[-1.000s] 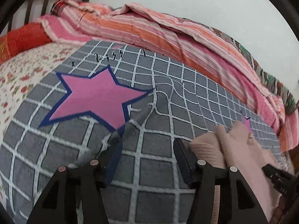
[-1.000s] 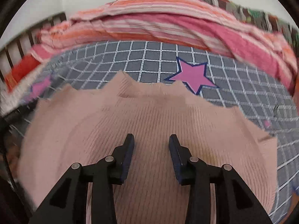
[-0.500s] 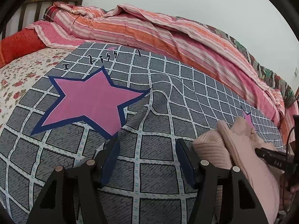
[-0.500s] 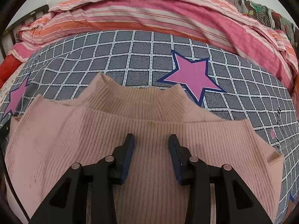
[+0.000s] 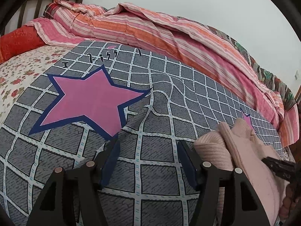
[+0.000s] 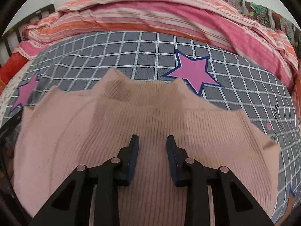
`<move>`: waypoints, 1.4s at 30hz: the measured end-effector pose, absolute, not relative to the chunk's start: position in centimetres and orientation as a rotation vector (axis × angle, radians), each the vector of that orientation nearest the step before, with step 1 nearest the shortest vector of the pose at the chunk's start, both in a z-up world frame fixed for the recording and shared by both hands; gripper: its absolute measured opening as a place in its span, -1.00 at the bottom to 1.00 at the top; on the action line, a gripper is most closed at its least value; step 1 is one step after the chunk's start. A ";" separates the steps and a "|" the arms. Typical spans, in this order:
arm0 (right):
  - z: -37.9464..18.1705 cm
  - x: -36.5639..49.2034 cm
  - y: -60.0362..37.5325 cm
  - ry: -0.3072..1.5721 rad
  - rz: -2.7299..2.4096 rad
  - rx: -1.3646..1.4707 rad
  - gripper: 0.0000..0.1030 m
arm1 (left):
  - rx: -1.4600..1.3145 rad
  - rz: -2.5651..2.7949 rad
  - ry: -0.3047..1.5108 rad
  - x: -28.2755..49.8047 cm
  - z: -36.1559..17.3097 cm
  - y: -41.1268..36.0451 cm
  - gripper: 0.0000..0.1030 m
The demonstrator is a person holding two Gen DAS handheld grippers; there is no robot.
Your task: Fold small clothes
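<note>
A pale pink ribbed knit sweater (image 6: 150, 116) lies on the grey checked bedsheet (image 6: 150, 43), its collar pointing away from me. My right gripper (image 6: 152, 141) is open and empty, its fingers just above the sweater's body. In the left wrist view the sweater (image 5: 233, 146) shows bunched at the lower right. My left gripper (image 5: 148, 146) is open and empty over bare sheet (image 5: 154, 171), to the left of the sweater. The other gripper's black tip (image 5: 278, 165) shows at the right edge over the sweater.
A striped pink and orange quilt (image 5: 150, 30) is heaped along the far side of the bed. Pink stars (image 5: 90, 101) are printed on the sheet. A red pillow (image 5: 17, 43) and a wooden headboard (image 5: 37, 1) lie at the far left.
The right gripper has shifted slightly over the sweater, which looks a little flatter and wider. The left gripper moved little and stays open over the sheet.
</note>
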State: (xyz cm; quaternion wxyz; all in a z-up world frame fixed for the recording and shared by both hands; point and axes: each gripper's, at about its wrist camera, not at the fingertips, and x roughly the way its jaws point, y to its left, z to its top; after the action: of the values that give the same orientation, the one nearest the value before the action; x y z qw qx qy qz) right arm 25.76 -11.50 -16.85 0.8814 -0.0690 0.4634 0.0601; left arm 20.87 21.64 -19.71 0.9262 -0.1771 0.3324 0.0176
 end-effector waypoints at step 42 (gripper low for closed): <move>-14.1 4.6 -17.4 0.699 0.184 -0.175 -0.46 | -0.419 -0.190 0.699 7.6 -14.9 14.2 0.31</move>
State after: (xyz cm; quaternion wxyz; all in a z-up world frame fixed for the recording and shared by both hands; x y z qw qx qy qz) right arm 4.63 -17.44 -14.14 0.9316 -0.0855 0.3416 0.0901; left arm 7.58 14.25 -14.89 0.9137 -0.2032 0.3396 -0.0921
